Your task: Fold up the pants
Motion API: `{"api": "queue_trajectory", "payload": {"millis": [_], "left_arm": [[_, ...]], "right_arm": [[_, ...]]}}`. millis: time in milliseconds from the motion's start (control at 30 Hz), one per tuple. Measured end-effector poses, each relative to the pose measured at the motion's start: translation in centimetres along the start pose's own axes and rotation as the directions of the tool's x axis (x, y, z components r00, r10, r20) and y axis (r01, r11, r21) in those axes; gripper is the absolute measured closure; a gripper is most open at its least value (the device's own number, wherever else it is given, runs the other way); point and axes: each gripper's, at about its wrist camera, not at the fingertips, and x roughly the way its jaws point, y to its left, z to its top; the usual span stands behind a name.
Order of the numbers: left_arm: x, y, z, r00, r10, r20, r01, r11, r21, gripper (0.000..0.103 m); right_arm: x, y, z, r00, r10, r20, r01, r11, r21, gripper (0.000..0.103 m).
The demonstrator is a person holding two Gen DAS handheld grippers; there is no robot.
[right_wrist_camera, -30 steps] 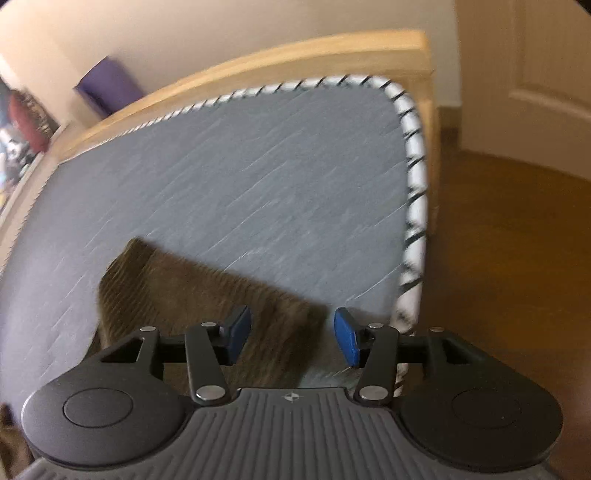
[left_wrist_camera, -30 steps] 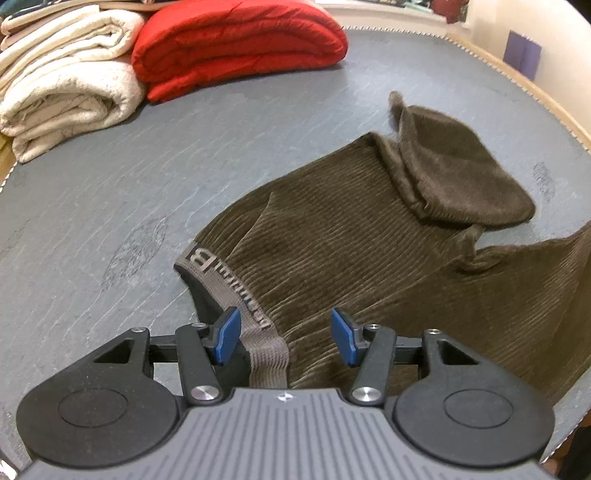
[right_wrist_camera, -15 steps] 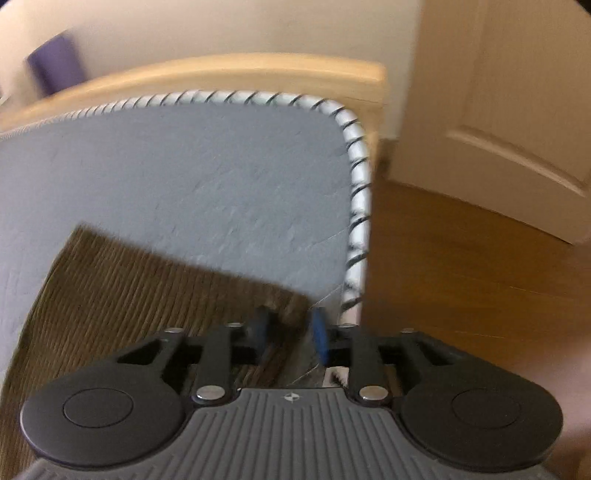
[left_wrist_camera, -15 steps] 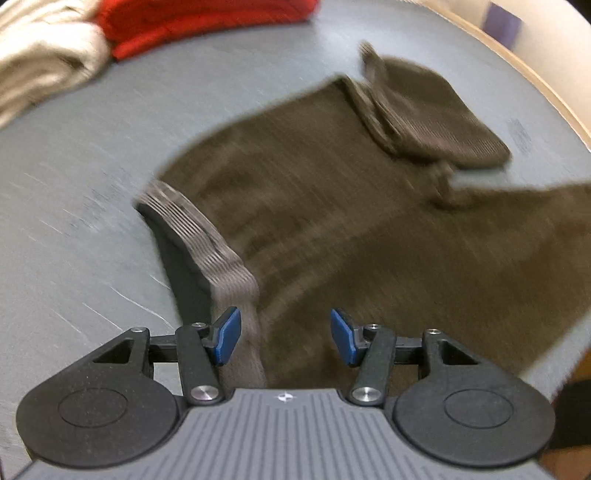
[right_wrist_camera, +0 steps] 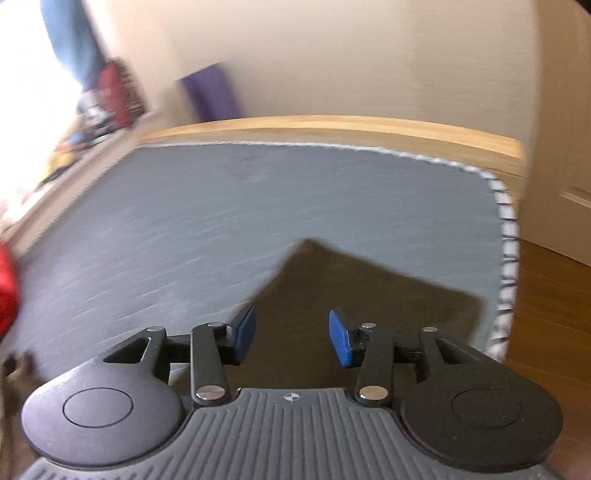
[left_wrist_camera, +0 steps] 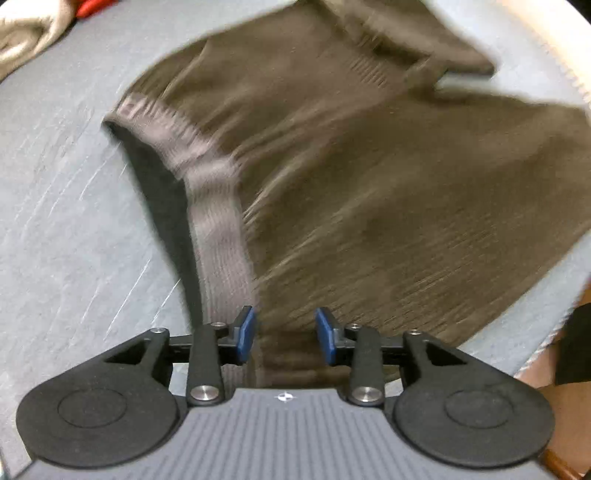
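Observation:
Brown ribbed pants [left_wrist_camera: 351, 184] lie spread on the grey surface [left_wrist_camera: 66, 240], with a grey waistband [left_wrist_camera: 218, 229] running toward the camera. My left gripper [left_wrist_camera: 284, 330] is open, its blue pads either side of the fabric at the waistband's near end. In the right wrist view a pant leg end [right_wrist_camera: 351, 288] lies near the surface's right corner. My right gripper [right_wrist_camera: 291, 332] is open just over that leg end. Both views are motion-blurred.
Folded cream towels [left_wrist_camera: 26, 33] and a red folded item [left_wrist_camera: 92, 7] sit at the far left. The surface has a striped piped edge [right_wrist_camera: 506, 258] over a wooden frame [right_wrist_camera: 332, 125]. Wooden floor [right_wrist_camera: 554, 295] lies to the right.
My left gripper moved in over the waistband and its pads stand a little closer together. My right gripper, narrowly closed half a second ago, has opened and swung left over the leg end.

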Motion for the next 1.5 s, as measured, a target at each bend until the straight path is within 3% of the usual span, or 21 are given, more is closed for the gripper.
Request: {"api": "queue_trajectory", "payload": {"millis": [67,133,233,333,400,567,667,767,833,1000,1033,1100,1133,1200,1233,1267,1300,1367,1433,1467,1500], "left_arm": [[-0.3,0.0,0.7,0.999,0.032,0.012,-0.031,0.999,-0.019,0.066],[-2.9,0.0,2.1,0.991,-0.010,0.136,0.017,0.999,-0.048,0.066],[-6.1,0.0,4.2,0.959,-0.022,0.284,0.053,0.993,-0.102,0.065],[-7.0,-0.6,6.4,0.945,0.016,0.326,0.034,0.988,-0.148,0.065],[-7.0,-1.1,7.5,0.942,0.031,0.334,0.025,0.987,-0.161,0.065],[-6.6,-2.7,9.9,0.936,0.037,0.351,0.026,0.985,-0.172,0.064],[-6.4,-2.9,11.0,0.937,0.028,0.349,0.037,0.983,-0.180,0.063],[-5.8,-2.6,11.9,0.941,0.024,0.338,0.042,0.981,-0.189,0.062],[-5.4,-2.2,12.2,0.943,0.021,0.333,0.048,0.979,-0.198,0.062],[-5.0,-1.8,12.9,0.945,0.017,0.326,0.055,0.976,-0.212,0.062],[-5.0,-1.8,13.0,0.946,0.019,0.324,0.052,0.976,-0.209,0.062],[-5.0,-1.6,13.2,0.945,0.020,0.325,0.050,0.978,-0.205,0.061],[-5.0,-1.4,13.3,0.945,0.025,0.327,0.046,0.978,-0.206,0.061],[-5.1,-0.8,13.3,0.942,0.034,0.333,0.042,0.975,-0.218,0.061],[-5.3,-0.4,13.4,0.941,0.037,0.337,0.044,0.972,-0.230,0.061],[-5.5,-0.1,13.4,0.939,0.038,0.342,0.048,0.970,-0.239,0.061],[-5.7,0.2,13.3,0.937,0.036,0.348,0.055,0.968,-0.247,0.061],[-6.2,0.4,13.1,0.933,0.030,0.359,0.065,0.966,-0.251,0.061],[-6.6,0.3,12.8,0.931,0.026,0.364,0.066,0.969,-0.239,0.061],[-6.7,0.1,12.7,0.930,0.024,0.366,0.066,0.970,-0.234,0.061],[-6.8,0.0,12.6,0.930,0.023,0.366,0.067,0.971,-0.230,0.060]], "right_arm": [[-0.3,3.4,-0.7,0.994,0.105,-0.029,-0.106,0.994,-0.033,0.057],[-0.6,7.2,-1.4,0.978,0.199,-0.057,-0.204,0.975,-0.086,0.057],[-0.7,13.2,-2.8,0.941,0.317,-0.122,-0.334,0.928,-0.165,0.057],[0.3,18.7,-4.8,0.901,0.387,-0.196,-0.424,0.881,-0.211,0.060],[1.2,22.0,-5.9,0.891,0.395,-0.223,-0.444,0.861,-0.247,0.067],[5.3,27.9,-7.7,0.884,0.361,-0.297,-0.447,0.839,-0.311,0.068],[8.6,29.8,-8.9,0.880,0.334,-0.337,-0.441,0.838,-0.322,0.062],[11.9,31.3,-10.3,0.895,0.276,-0.350,-0.406,0.828,-0.386,0.050],[13.8,32.0,-11.1,0.904,0.236,-0.357,-0.380,0.826,-0.416,0.049],[16.9,33.0,-12.1,0.892,0.217,-0.397,-0.388,0.819,-0.423,0.048],[17.0,33.2,-12.1,0.888,0.224,-0.402,-0.398,0.813,-0.425,0.050],[16.6,33.5,-11.9,0.873,0.252,-0.418,-0.435,0.789,-0.434,0.090],[15.9,34.0,-11.6,0.877,0.251,-0.409,-0.435,0.774,-0.459,0.091],[12.6,35.5,-10.7,0.882,0.304,-0.361,-0.465,0.691,-0.554,0.092],[10.5,36.2,-10.4,0.869,0.355,-0.346,-0.495,0.631,-0.597,0.092],[8.0,36.8,-10.2,0.841,0.421,-0.341,-0.535,0.547,-0.643,0.092],[5.1,37.3,-10.2,0.792,0.490,-0.364,-0.587,0.445,-0.676,0.092],[-0.2,37.2,-11.4,0.644,0.570,-0.511,-0.712,0.202,-0.672,0.092],[-3.3,36.2,-14.3,0.520,0.529,-0.671,-0.794,0.009,-0.608,0.091],[-4.0,35.4,-16.2,0.495,0.480,-0.724,-0.810,-0.046,-0.585,0.089],[-3.8,34.8,-18.0,0.491,0.418,-0.764,-0.823,-0.065,-0.564,0.089]]}}
